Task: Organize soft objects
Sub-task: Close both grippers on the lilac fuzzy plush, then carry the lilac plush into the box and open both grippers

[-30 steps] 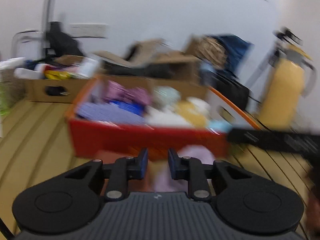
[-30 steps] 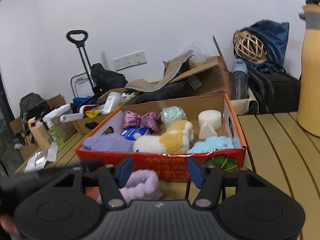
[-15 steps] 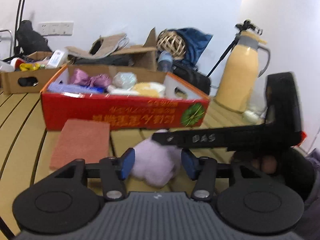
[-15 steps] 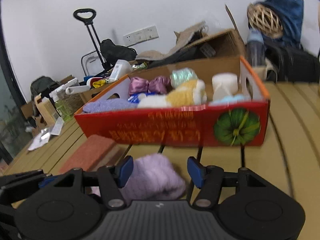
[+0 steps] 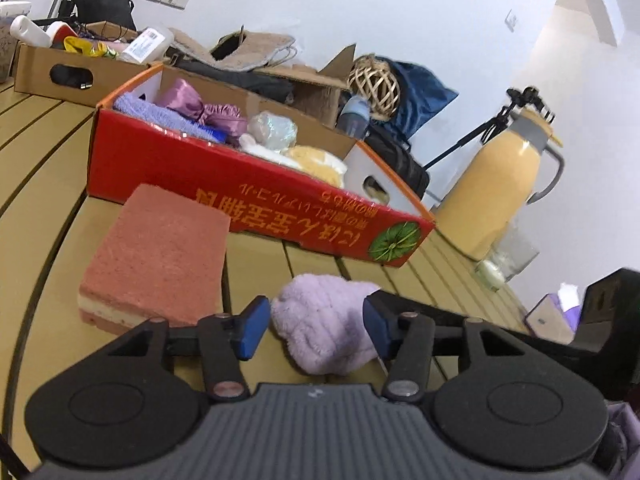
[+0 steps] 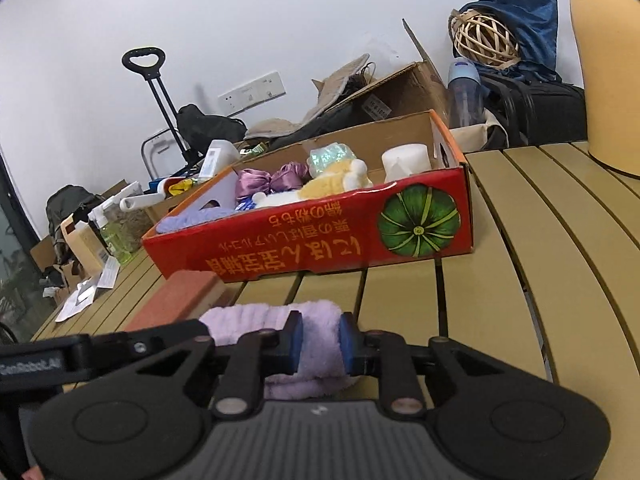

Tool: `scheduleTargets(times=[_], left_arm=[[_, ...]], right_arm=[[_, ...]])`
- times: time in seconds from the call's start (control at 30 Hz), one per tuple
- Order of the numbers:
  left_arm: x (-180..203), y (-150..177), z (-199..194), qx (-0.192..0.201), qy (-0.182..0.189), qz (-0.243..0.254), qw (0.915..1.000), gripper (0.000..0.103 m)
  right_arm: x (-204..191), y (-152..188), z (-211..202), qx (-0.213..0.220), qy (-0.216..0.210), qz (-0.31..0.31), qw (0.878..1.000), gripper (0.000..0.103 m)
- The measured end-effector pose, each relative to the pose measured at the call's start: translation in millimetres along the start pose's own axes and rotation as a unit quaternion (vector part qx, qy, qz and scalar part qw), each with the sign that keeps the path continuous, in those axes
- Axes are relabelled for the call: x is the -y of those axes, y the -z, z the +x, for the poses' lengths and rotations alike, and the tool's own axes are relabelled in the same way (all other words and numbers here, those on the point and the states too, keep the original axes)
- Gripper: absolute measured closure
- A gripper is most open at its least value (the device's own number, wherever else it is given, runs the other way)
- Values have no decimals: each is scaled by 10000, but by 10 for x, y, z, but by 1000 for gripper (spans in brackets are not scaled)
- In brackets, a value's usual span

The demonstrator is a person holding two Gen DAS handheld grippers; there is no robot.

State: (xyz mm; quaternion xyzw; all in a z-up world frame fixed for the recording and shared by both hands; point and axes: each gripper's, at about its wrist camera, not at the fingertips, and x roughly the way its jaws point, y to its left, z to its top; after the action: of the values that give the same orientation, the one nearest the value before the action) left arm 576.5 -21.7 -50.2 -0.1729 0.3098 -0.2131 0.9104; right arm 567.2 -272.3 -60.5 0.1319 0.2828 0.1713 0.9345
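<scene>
A fluffy lilac cloth (image 5: pixel 326 322) lies on the slatted table in front of the red cardboard box (image 5: pixel 256 196). My left gripper (image 5: pixel 312 326) is open, its blue pads on either side of the cloth. My right gripper (image 6: pixel 319 340) is shut on the same lilac cloth (image 6: pixel 276 316), pinching one end. The red box (image 6: pixel 320 240) holds several soft items: a purple towel, satin bows, a yellow-white plush. A pink sponge block (image 5: pixel 160 256) lies left of the cloth, also in the right wrist view (image 6: pixel 180 294).
A yellow thermos jug (image 5: pixel 496 196) and a clear cup (image 5: pixel 506 258) stand right of the box. Brown cardboard boxes (image 5: pixel 72 72) with bottles, a dark bag (image 6: pixel 532 108) and a wicker ball (image 6: pixel 482 38) crowd the back. Papers (image 6: pixel 86 292) lie at the table's left.
My right gripper has closed on the lilac cloth. My left gripper has come lower and closer, open around the cloth. One second ago the left gripper was nearly shut.
</scene>
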Motion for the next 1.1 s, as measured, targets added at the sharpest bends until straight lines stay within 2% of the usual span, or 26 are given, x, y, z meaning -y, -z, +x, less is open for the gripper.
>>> scheduleTargets(times=[0.07,0.1,0.17,0.3,0.33,0.4,0.5,0.6,0.7,0.8,0.87,0.9,0.93,1.0,1.1], left_arm=[[12,12,53,-112,-52,21,9999,59],[13,18,75,-138,-35,19,9999,63],[25,23,88,-137,-22,30,9999,64],[43,42,120,-167,-25,74,9998,65],[42,45,118,-161,-16,76,9998,70],[55,47,96,-110,20,133,9998,75],[124,10,-9,60,208,215,9995,78],[185,-277,-219,477,531,128,9974,78],[168,-879,-234,642,559,160,9962,78],[18,-1446,81,463,286,139,9984,78],[-215,-1738,471,54,152,-112,9998,78],[-341,-1818,668,-122,-17,-389,9992,78],[-476,-1865,868,-350,-153,-712,9967,78],[-654,-1863,1257,-816,-239,-936,9920,78],[-748,-1812,1471,-966,-547,-854,9901,80]], right_arm=[[27,5,-7,2,-50,72,10000,80],[38,6,-12,9,-85,107,9999,75],[62,10,-4,-38,-171,166,9997,69],[99,34,28,-177,-306,312,9989,68],[96,37,38,-197,-307,314,9988,68],[98,40,48,-217,-312,306,9988,80],[60,29,2,-131,-356,249,9990,86],[-54,-97,-158,133,-440,150,9988,87],[-242,-459,-236,482,-560,-185,9971,87],[-426,-1035,32,583,-530,-669,9946,87],[-477,-1402,427,354,-435,-814,9951,87],[-490,-1530,624,233,-344,-862,9954,87],[-517,-1626,851,76,-191,-935,9954,87],[-520,-1733,1314,-281,145,-1089,9935,87],[-541,-1690,1729,-579,736,-1443,9851,88]])
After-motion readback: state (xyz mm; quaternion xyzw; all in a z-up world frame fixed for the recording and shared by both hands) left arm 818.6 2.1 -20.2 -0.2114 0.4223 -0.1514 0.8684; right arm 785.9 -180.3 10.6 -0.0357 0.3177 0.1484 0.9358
